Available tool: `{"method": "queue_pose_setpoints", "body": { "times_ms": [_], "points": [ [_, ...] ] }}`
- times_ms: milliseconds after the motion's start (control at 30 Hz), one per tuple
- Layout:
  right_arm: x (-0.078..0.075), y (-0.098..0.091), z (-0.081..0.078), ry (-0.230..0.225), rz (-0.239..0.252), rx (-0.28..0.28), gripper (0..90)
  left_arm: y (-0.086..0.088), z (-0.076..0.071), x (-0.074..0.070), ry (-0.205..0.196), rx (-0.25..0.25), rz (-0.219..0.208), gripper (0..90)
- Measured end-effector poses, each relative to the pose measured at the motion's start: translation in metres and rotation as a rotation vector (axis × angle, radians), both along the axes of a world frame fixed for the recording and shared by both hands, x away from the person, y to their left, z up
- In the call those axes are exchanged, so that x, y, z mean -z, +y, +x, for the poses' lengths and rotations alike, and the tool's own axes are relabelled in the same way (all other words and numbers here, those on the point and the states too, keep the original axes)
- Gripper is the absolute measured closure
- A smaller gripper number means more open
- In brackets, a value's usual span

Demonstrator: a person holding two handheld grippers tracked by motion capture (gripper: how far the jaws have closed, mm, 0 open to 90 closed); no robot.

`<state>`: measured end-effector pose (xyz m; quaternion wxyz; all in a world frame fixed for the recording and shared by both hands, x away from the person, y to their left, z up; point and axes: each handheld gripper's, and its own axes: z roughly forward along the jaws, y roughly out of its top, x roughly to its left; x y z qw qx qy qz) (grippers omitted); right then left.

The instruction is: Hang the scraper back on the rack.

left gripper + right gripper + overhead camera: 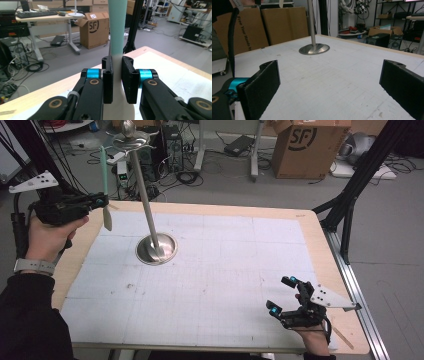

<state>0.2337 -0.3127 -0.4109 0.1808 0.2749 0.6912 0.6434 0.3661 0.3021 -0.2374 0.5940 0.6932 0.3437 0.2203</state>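
Left gripper (98,200) pinches a spatula (105,185) mid-length, upright, raised over the table's (310,240) left edge near the stand (150,205). Narrow grip: it may pivot or slip. Right gripper (284,295) wide open, empty, low at the near right

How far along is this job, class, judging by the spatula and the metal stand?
Done: the left gripper has lifted the spatula off the table; its fingers clamp it upright, green handle up. In hand: carrying it at the table's left edge, apart from the metal stand. Left: presumably hanging it on the stand's top. The right gripper waits open, holding nothing.
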Motion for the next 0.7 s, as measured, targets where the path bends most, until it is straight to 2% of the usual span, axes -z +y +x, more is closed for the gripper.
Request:
{"method": "queue_pose_setpoints", "body": {
  "times_ms": [233, 267, 367, 533, 600, 633, 700],
  "points": [
    [0.000, -0.001, 0.000, -0.005, 0.000, 0.002, 2.0, -0.006, 0.001, 0.003, -0.016, -0.023, -0.003, 78.7],
    [0.000, -0.001, 0.000, -0.001, -0.002, 0.004, 2.0, -0.006, 0.000, 0.003, -0.021, -0.023, -0.010, 73.4],
    [0.000, -0.002, 0.000, -0.002, 0.003, 0.003, 2.0, -0.005, -0.005, 0.004, -0.050, -0.029, -0.026, 66.3],
    [0.000, -0.001, 0.000, -0.002, 0.000, 0.002, 2.0, -0.002, -0.015, 0.011, -0.049, -0.028, -0.023, 52.9],
    [0.000, -0.001, 0.000, -0.006, -0.001, 0.001, 2.0, -0.003, -0.019, 0.015, -0.037, -0.018, -0.020, 47.2],
    [0.000, 0.000, 0.000, -0.007, -0.001, 0.001, 2.0, -0.003, -0.021, 0.018, -0.038, -0.004, -0.016, 41.6],
    [0.001, 0.000, 0.000, -0.002, -0.004, 0.002, 2.0, -0.007, -0.026, 0.025, -0.044, 0.017, 0.012, 35.1]
  ]
}}
